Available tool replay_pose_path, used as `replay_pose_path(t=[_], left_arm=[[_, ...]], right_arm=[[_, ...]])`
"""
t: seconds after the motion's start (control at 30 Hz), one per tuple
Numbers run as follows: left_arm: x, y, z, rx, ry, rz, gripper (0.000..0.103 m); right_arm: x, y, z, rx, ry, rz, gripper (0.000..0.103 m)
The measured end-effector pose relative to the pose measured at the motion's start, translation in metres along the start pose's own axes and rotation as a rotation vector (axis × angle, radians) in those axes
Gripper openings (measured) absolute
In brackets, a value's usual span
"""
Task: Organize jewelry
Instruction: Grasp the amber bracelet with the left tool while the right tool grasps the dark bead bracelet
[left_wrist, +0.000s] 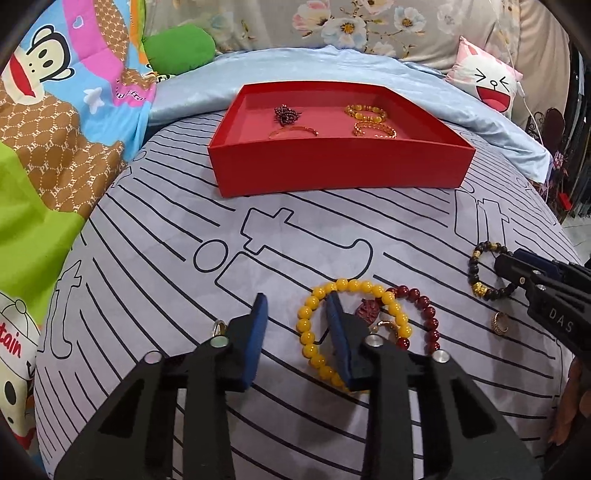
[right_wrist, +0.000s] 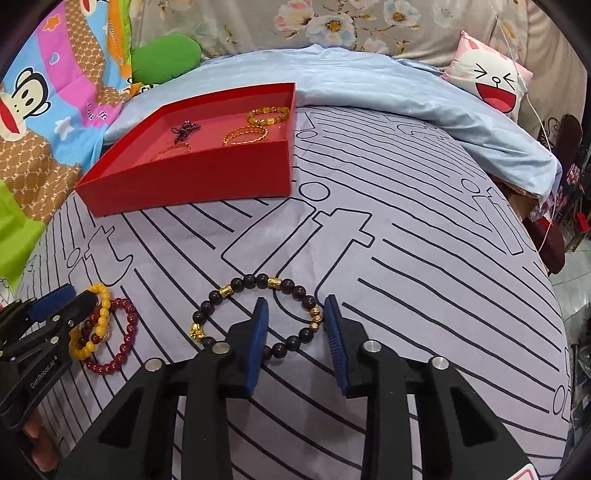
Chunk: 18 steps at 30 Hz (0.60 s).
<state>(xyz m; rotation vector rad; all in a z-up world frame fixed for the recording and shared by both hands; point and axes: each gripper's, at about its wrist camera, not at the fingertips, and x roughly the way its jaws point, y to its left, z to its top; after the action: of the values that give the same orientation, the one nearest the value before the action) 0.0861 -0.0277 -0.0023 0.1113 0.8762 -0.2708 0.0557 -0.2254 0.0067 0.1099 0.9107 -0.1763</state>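
Observation:
A red tray (left_wrist: 332, 170) (right_wrist: 207, 181) holds several bracelets on the grey patterned bedspread. My left gripper (left_wrist: 297, 306) is open; its right finger rests inside a yellow bead bracelet (left_wrist: 306, 325) (right_wrist: 101, 306), which overlaps a dark red bead bracelet (left_wrist: 428, 314) (right_wrist: 129, 332). My right gripper (right_wrist: 295, 310) (left_wrist: 506, 266) is open and straddles the right side of a black bead bracelet with gold charms (right_wrist: 255, 282) (left_wrist: 476, 273). A gold ring (left_wrist: 498, 323) lies near the right gripper; another ring (left_wrist: 218, 326) shows by the left finger.
A light blue blanket (left_wrist: 295, 70) lies behind the tray. A cartoon monkey quilt (left_wrist: 55, 92) and green cushion (left_wrist: 177, 48) are at the left, a pink cat pillow (left_wrist: 487, 85) at the back right. The bed edge drops off at the right.

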Motion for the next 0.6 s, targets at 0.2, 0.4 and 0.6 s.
replay_pose_path(t=[0.2, 0.4, 0.6], left_arm=[[-0.002, 0.005, -0.002, -0.029, -0.005, -0.051, 0.007], [-0.013, 0.011, -0.002, -0.074, -0.011, -0.101, 0.007], [-0.038, 0.014, 0.007, -0.094, -0.046, -0.145, 0.007]], right_arm=[[-0.001, 0.008, -0.002, -0.012, 0.002, 0.018, 0.008], [-0.006, -0.003, -0.002, 0.058, 0.025, 0.089, 0.005], [-0.02, -0.009, 0.001, 0.092, 0.013, 0.122, 0.005]])
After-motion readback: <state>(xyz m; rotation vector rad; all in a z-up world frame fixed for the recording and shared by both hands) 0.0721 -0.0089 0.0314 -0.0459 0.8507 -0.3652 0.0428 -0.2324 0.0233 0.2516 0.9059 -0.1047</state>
